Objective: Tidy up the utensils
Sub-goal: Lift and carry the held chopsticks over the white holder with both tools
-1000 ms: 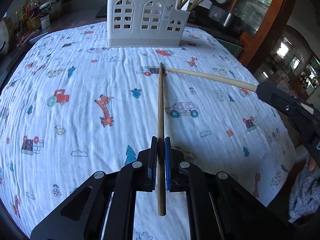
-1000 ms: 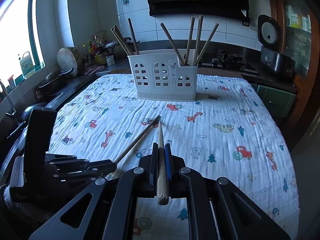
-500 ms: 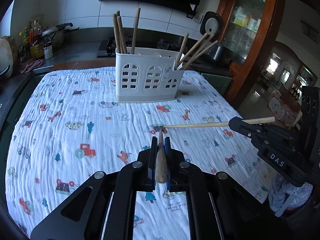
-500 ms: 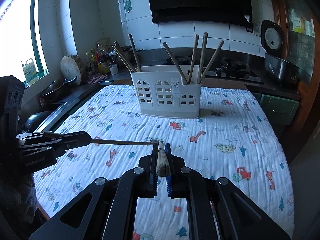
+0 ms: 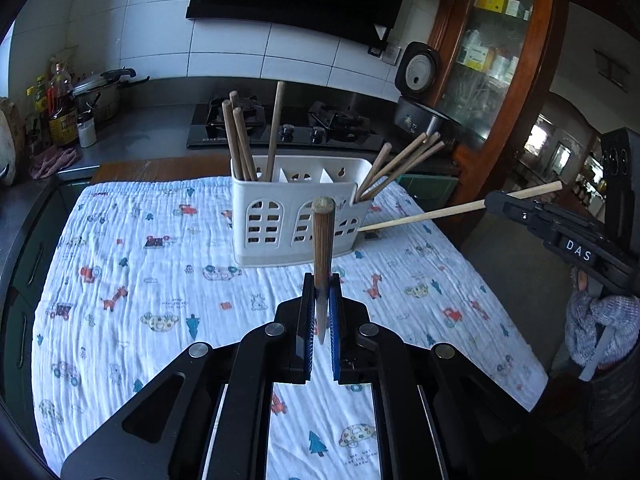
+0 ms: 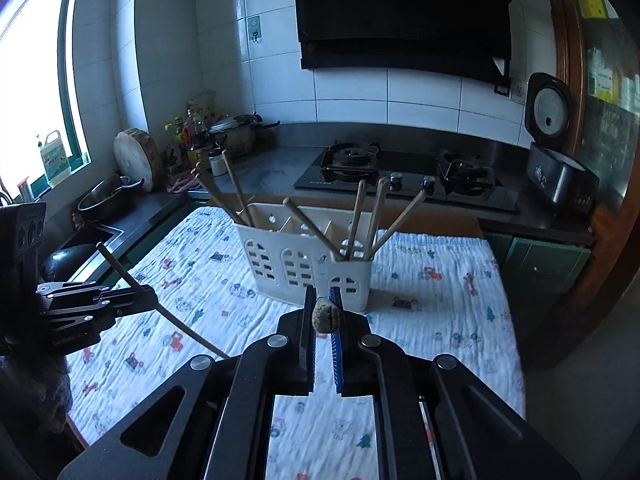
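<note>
A white slotted utensil holder (image 5: 298, 216) stands at the far middle of the table; it also shows in the right wrist view (image 6: 308, 264). Several dark chopsticks lean in its left compartment (image 5: 240, 144) and several pale ones in its right compartment (image 5: 400, 164). My left gripper (image 5: 320, 300) is shut on a dark chopstick (image 5: 322, 244), held above the cloth with its thick end up. My right gripper (image 6: 322, 312) is shut on a pale chopstick (image 6: 323, 314), seen end-on. In the left wrist view that pale chopstick (image 5: 440, 212) points toward the holder's right side.
A white cloth with cartoon prints (image 5: 140, 280) covers the table. Behind it runs a counter with a gas hob (image 5: 280, 124), a pot (image 5: 100, 92), bottles (image 5: 60, 108) and a rice cooker (image 5: 420, 92). A wooden cabinet (image 5: 500, 60) stands at the right.
Both grippers have lifted their chopsticks off the cloth and risen. The left chopstick has tilted from lying flat to nearly upright. The holder now appears closer and lower in both views.
</note>
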### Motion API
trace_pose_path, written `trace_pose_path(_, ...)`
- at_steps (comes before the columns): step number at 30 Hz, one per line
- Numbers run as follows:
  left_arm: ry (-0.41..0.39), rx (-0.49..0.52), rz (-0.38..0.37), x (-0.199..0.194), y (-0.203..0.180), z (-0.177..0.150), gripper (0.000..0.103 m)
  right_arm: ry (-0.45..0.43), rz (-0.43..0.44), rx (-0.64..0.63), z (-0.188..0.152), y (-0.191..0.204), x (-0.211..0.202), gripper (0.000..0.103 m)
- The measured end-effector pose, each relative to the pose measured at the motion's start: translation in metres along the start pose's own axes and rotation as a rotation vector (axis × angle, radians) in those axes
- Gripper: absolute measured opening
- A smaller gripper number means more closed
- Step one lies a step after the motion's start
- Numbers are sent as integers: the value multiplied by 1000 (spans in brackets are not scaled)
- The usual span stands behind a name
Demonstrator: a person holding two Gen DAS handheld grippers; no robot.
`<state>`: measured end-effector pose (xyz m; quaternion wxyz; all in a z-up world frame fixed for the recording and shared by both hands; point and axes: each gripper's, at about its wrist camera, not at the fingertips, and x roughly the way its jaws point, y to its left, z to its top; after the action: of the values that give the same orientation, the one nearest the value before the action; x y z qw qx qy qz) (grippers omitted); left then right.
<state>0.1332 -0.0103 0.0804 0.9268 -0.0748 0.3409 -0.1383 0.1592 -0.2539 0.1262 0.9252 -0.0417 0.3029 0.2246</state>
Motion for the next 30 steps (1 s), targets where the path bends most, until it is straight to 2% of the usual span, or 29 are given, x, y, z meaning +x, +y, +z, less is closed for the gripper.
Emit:
trace_pose_path(8,-86,54,-7,-19,-12,55,6,15,-65,-84,44,-7,-9,6)
trace_pose_path(15,-157,86,30,-24,-22,108,6,63,-72,-106,59,-11,11,6)
trace_pose_path(23,-169,88,99,5,-18,153,6,124,-75,-147,69,-9,45,6)
trace_pose_path(30,-119,61,131,39,0,163,6,162,-71,-170,69,-9,64,6)
